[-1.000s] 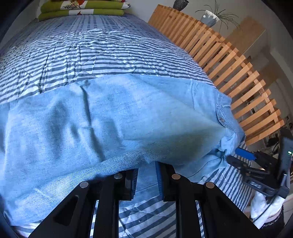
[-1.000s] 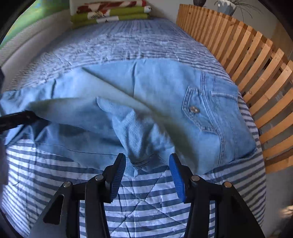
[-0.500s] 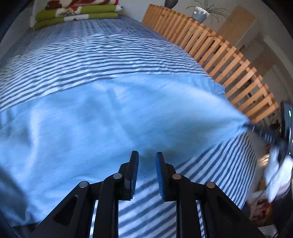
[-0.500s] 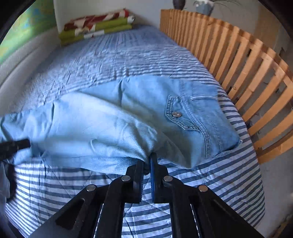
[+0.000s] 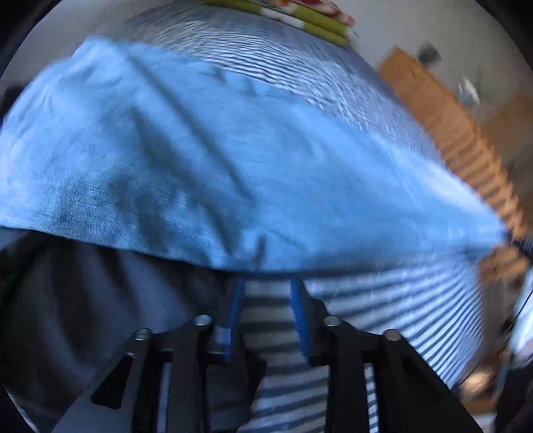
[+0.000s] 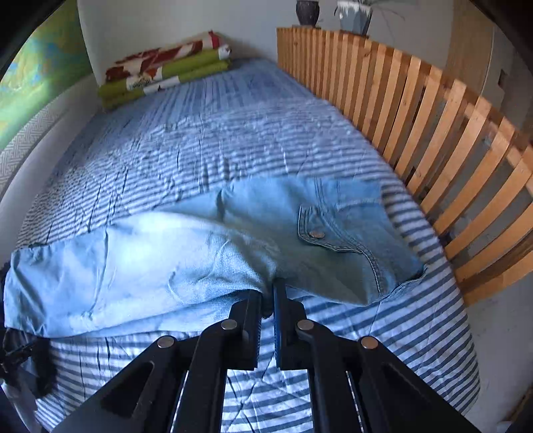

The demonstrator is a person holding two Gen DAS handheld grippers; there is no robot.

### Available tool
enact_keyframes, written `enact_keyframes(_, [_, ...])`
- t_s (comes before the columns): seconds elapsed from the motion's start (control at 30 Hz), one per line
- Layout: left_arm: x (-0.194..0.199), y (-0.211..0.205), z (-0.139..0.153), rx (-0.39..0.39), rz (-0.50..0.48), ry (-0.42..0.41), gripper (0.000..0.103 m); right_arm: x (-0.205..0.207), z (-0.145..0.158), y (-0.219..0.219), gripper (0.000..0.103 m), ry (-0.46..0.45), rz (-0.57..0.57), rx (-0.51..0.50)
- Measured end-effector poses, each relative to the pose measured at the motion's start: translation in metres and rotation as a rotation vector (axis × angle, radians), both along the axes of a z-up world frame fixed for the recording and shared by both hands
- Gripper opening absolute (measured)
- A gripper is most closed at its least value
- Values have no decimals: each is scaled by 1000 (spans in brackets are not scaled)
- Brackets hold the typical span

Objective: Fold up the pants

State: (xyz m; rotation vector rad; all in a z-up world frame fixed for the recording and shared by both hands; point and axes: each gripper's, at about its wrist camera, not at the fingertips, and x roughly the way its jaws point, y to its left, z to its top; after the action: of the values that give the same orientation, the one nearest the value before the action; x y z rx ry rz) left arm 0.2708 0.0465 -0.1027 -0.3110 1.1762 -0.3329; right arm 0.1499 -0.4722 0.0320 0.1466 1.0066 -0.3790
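Light blue denim pants (image 6: 200,249) lie across the striped bed cover (image 6: 216,133), back pocket and button (image 6: 316,234) facing up. My right gripper (image 6: 268,293) is shut on the near edge of the pants by the seat. In the blurred left wrist view the pants (image 5: 233,166) are lifted and stretched wide. My left gripper (image 5: 266,283) sits under their near edge, its blue pads (image 5: 236,303) a little apart and the tips covered by puckered cloth. The leg end at the left hangs raised off the bed.
A wooden slatted rail (image 6: 433,133) runs along the bed's right side, also blurred in the left wrist view (image 5: 466,150). Folded green and red bedding (image 6: 166,73) lies at the far end by the wall. Plant pots (image 6: 308,11) stand behind the rail. Bare striped cover (image 5: 383,299) spreads beneath the lifted cloth.
My right gripper went from open to shut on the pants' near edge. Both grippers have lifted the cloth. The left wrist view has swung and blurred, with the pants now higher.
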Motion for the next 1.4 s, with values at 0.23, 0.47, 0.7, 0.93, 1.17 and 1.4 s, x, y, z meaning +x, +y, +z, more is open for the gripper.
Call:
enact_keyframes(0.23, [31,31,-17,-125,217,45,52,19,-2,-1,5,35,-11,-34])
enact_keyframes(0.47, [2,4,1,5,126,14,53,15,-42,6,5,160,32,-112])
enact_keyframes(0.7, [-36,72,64,-51,294,-114,54,6,-100,7,5,284,35,-171])
enact_keyframes(0.93, [-16,196,81,-164,473,-24,74,10,-99,10,5,284,12,-188])
enact_keyframes(1.17, [-6,232,37,-203,510,123,78,13,-102,15,5,304,-6,-194])
enact_keyframes(1.4, [8,219,40,-224,486,34,42,16,-103,25,5,315,5,-202])
